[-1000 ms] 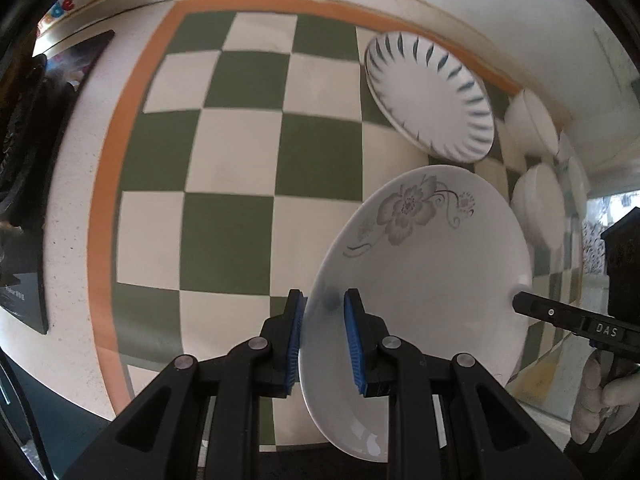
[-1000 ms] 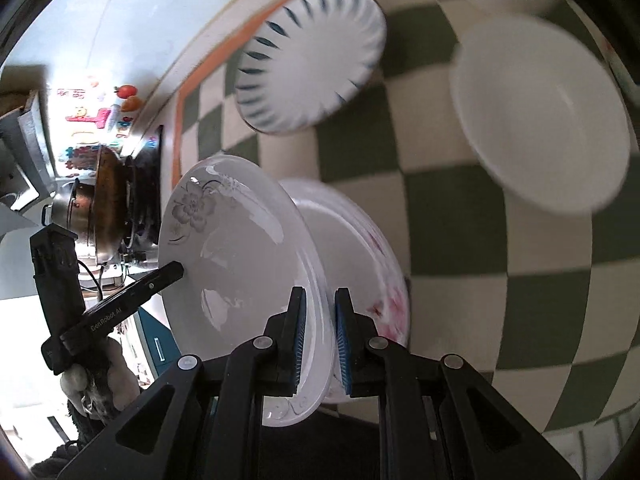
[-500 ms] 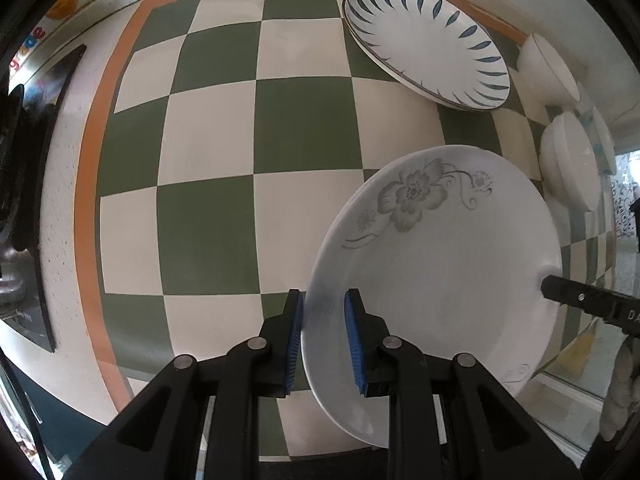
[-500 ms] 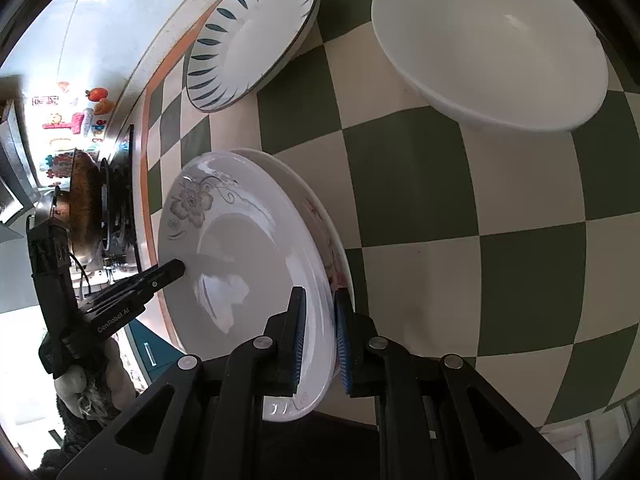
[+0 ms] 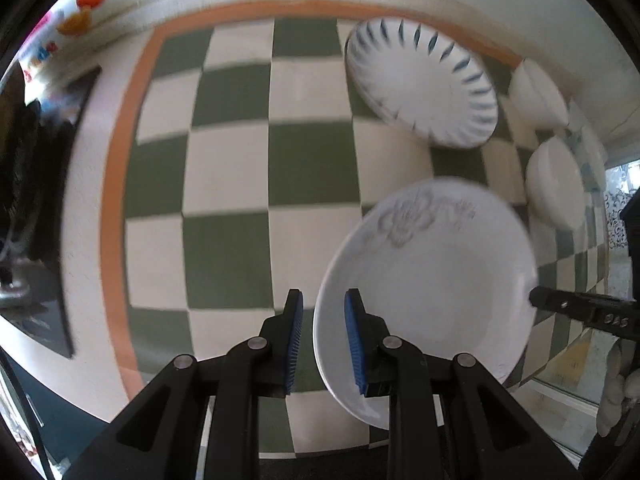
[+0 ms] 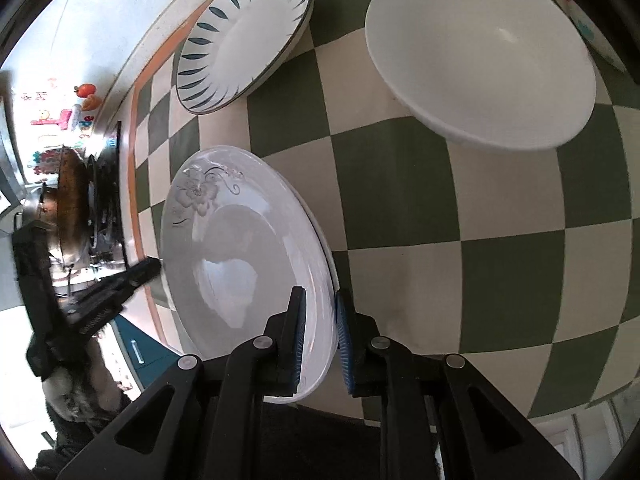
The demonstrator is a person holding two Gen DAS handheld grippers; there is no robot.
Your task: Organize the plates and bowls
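A white plate with a grey flower lies on top of another plate on the checked cloth, near its front edge. My left gripper straddles its left rim with the jaws apart, not pinching. My right gripper straddles the opposite rim of the flower plate, jaws slightly apart around it; its black finger shows in the left wrist view. A blue-petal plate lies farther back.
White bowls stand to the right of the plates, another behind. A stove with a wok lies beyond the cloth's orange border at the left. The checked cloth spreads to the left.
The flower plate has come down onto the plate beneath it. Both grippers' jaws have widened from their grip on its rim. The left wrist view is blurred from motion.
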